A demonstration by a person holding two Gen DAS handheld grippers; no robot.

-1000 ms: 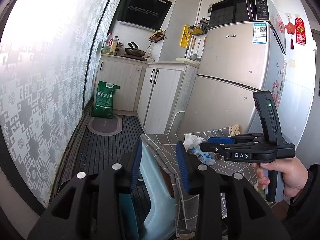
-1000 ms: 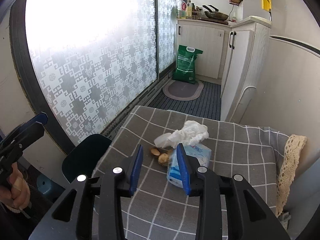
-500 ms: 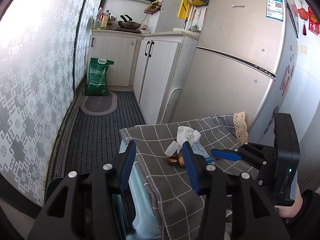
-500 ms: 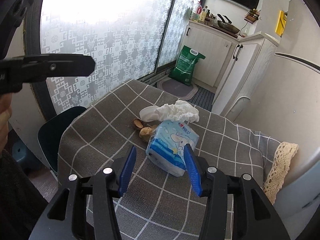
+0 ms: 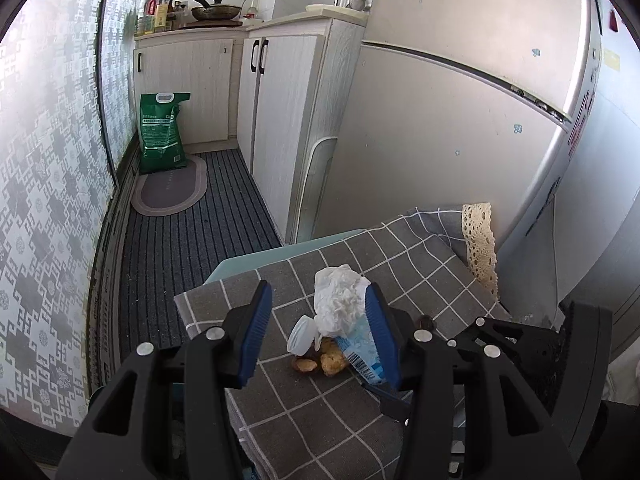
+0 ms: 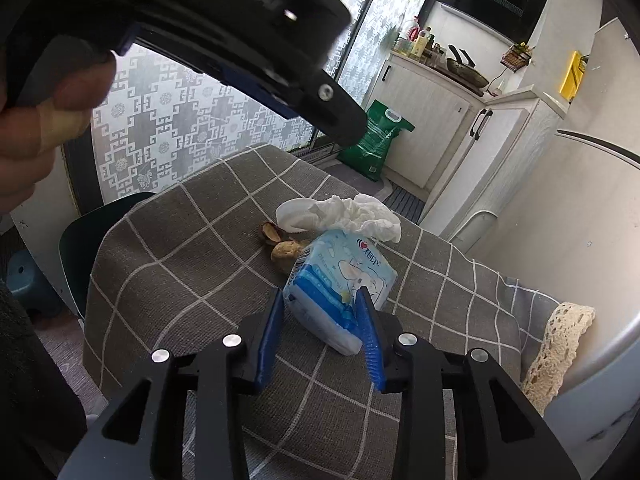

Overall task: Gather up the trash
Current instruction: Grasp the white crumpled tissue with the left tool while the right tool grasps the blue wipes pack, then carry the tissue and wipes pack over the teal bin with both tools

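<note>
Between the blue ribbed pads of the right gripper [image 6: 322,334] sits a tissue pack [image 6: 340,280] in glossy, printed plastic film. Behind it lies crumpled, soft white paper [image 6: 360,214] and rough, dry brown shells [image 6: 280,242]. The tablecloth [image 6: 180,248] beneath is matt, coarse woven cloth; its far-right edge carries cream lace [image 6: 556,344].

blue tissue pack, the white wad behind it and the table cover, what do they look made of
Tissue pack: thin glossy plastic film, printed, creased at the seams. White wad: crumpled tissue paper, soft matte folds, though thin plastic can't be ruled out. Table cover: woven grey checked cloth, matte, draping over the edge.
</note>
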